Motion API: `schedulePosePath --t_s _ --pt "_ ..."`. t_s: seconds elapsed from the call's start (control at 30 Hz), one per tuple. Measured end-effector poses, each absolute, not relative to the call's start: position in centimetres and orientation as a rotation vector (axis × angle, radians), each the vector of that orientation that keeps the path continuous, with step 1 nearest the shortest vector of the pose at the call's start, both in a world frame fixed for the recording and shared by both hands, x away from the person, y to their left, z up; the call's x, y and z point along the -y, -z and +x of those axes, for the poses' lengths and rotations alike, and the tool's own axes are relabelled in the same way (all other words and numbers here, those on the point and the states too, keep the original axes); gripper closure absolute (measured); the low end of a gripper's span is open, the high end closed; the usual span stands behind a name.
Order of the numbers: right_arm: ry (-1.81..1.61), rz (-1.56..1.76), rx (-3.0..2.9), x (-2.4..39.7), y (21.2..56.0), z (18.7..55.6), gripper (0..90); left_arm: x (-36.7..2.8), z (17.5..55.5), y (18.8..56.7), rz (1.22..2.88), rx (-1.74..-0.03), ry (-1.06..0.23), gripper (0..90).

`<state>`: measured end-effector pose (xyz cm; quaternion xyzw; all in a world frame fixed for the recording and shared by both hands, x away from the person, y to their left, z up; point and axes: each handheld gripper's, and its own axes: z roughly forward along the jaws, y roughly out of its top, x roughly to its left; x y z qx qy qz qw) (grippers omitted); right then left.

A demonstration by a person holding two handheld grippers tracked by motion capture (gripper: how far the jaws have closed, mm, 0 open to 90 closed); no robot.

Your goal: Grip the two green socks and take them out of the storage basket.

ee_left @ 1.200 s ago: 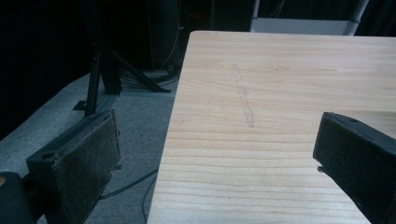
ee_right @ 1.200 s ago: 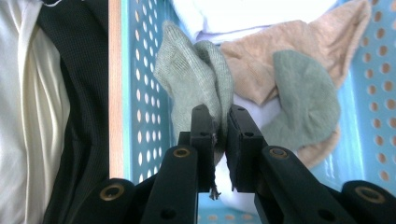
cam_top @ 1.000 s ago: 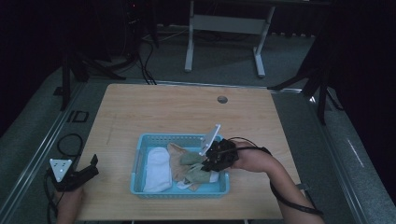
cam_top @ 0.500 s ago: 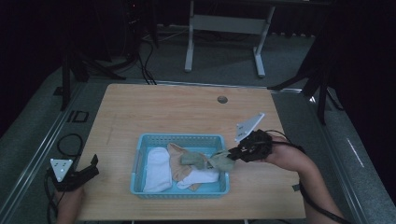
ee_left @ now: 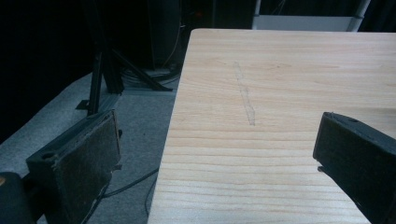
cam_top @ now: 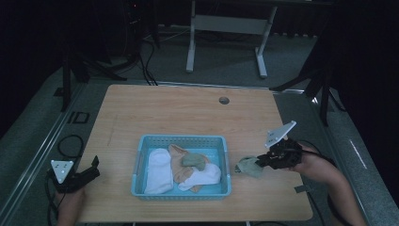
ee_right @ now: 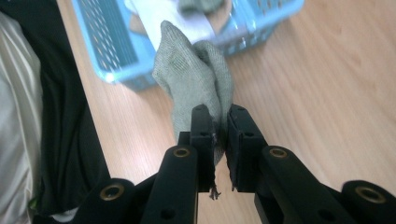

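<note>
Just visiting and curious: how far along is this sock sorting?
Done: one grey-green sock is out of the blue basket, over the table to its right. In hand: the right tool is pinched shut on that sock. Left: a white sock, a tan one, another white one and a grey-green one lie in the basket. The left tool is open at the table's left edge, holding nothing.
</note>
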<state>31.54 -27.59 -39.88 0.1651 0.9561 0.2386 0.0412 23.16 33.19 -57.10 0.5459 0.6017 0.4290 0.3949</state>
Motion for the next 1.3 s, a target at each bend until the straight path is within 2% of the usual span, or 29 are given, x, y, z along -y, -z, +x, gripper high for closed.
schedulePosePath --t_s 0.6,1.07,1.13,1.17,1.3 --pt "-0.704 0.71 -2.955 31.5 46.6 31.6 81.9 -33.2 23.2 57.1 1.385 -1.524 -1.087 0.3" --pt "-0.588 0.795 -2.98 31.7 50.5 32.6 81.4 -33.2 23.2 57.1 1.385 -1.525 -1.086 0.3" --pt "-0.581 0.794 -2.984 31.6 50.6 32.8 79.3 -33.2 23.2 57.1 1.385 -1.526 -1.086 0.4" --pt "-0.576 0.794 -2.985 31.6 50.5 32.9 74.8 -33.2 23.2 57.1 1.385 -1.527 -1.086 0.4" --pt "-0.575 0.761 -2.966 31.1 49.3 33.1 67.1 -33.2 23.2 57.1 1.384 -1.528 -1.086 0.3"
